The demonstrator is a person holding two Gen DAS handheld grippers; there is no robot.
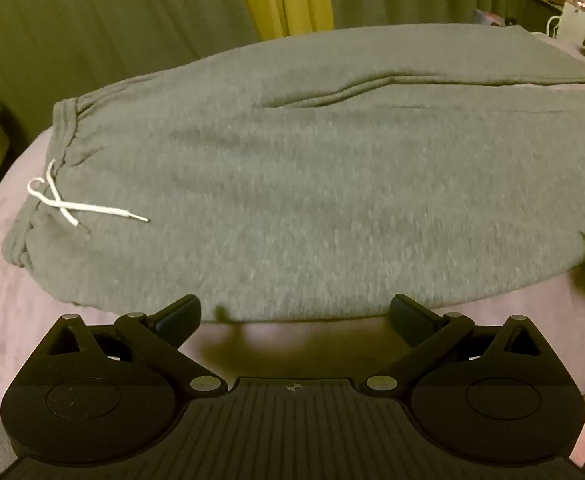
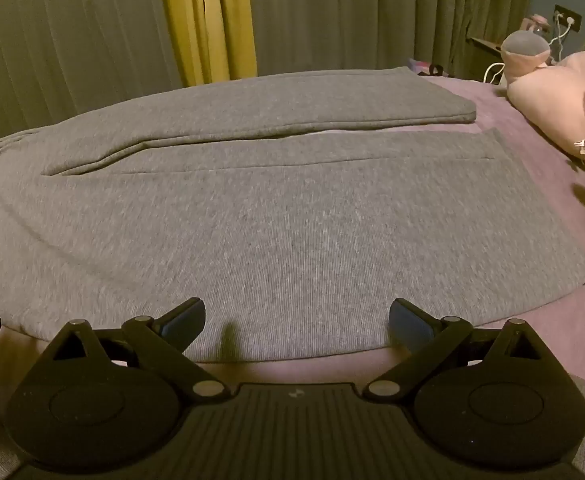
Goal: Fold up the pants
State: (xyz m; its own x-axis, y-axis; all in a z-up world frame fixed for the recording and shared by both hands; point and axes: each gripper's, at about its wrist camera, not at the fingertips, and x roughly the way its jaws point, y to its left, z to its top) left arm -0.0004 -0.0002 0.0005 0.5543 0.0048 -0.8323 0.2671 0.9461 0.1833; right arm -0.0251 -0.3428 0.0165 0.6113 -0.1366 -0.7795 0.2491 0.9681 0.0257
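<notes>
Firstly, left wrist view: left gripper (image 1: 295,318) with fingers (image 1: 178,318) spread wide, holding nothing. Grey pants (image 1: 292,184) flat on pink bed (image 1: 32,320), near hem just beyond fingertips, white drawstring (image 1: 72,204) far left. Best to pinch the near edge cleanly, both layers.

Next, right wrist view: right gripper (image 2: 297,320), fingers (image 2: 410,320) likewise apart and empty, pants (image 2: 292,220) just ahead, legs side by side. Plush toy (image 2: 552,92) beyond and right, clear of fold path; curtains (image 2: 208,20) behind.

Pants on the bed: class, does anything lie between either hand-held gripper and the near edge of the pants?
Nothing visible does. The left hand-held gripper and right hand-held gripper stand open just before the pants, with only bare bed cover between.
</notes>
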